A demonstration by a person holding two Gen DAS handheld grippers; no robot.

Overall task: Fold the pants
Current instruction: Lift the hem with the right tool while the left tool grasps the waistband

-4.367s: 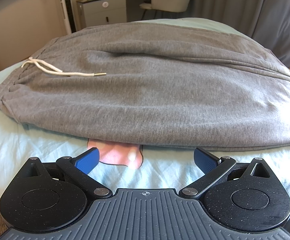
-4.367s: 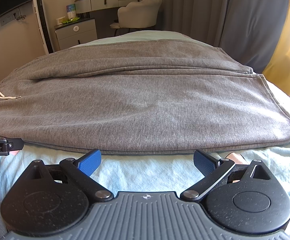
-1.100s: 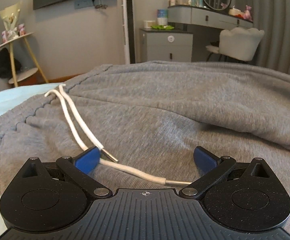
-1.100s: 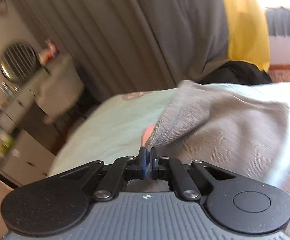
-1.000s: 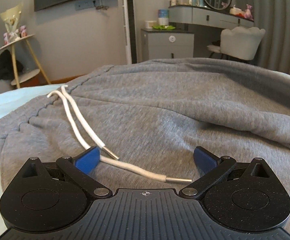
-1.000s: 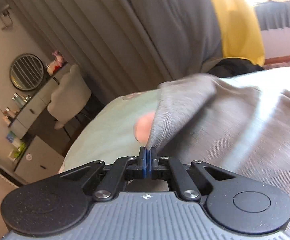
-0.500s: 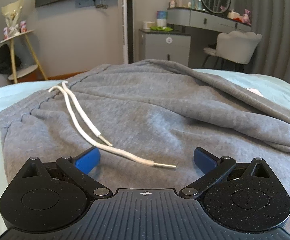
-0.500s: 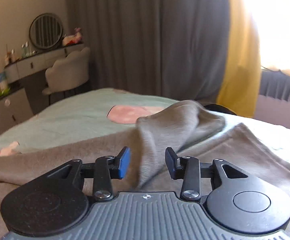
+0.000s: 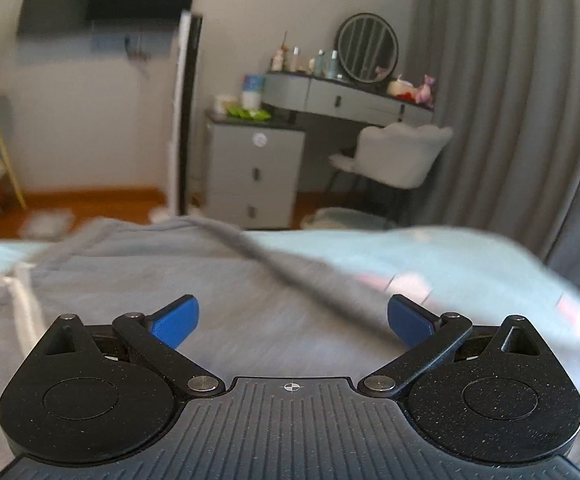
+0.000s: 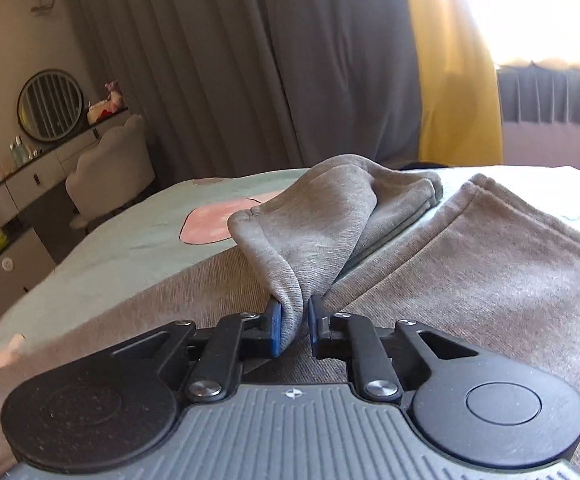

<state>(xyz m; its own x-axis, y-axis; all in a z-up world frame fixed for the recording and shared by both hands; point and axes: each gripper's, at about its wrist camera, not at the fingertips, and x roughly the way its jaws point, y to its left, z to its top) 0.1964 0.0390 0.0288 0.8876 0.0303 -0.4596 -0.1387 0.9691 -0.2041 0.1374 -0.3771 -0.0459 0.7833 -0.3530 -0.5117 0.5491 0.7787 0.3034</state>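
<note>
Grey sweatpants (image 9: 137, 280) lie on a light blue bed sheet (image 9: 430, 248). The view is motion-blurred. The white drawstring (image 9: 23, 300) shows at the left. My left gripper (image 9: 292, 318) is wide open and empty above the waist area. In the right wrist view the pants (image 10: 490, 280) spread flat, and a fold of the leg hem (image 10: 322, 216) is raised up. My right gripper (image 10: 293, 322) has its jaws closed on the bunched lower end of that fold, with fabric filling the small gap between the blue pads.
A grey drawer cabinet (image 9: 253, 172), a vanity desk with a round mirror (image 9: 366, 54) and a white chair (image 9: 398, 156) stand beyond the bed. Grey curtains (image 10: 249, 60), a yellow curtain (image 10: 450, 60) and a radiator (image 10: 550, 120) are on the right side.
My left gripper has lifted and tilted up, staying open; the drawstring slid to the left edge. My right gripper let go of the hem half a second ago and has closed again on the raised fold.
</note>
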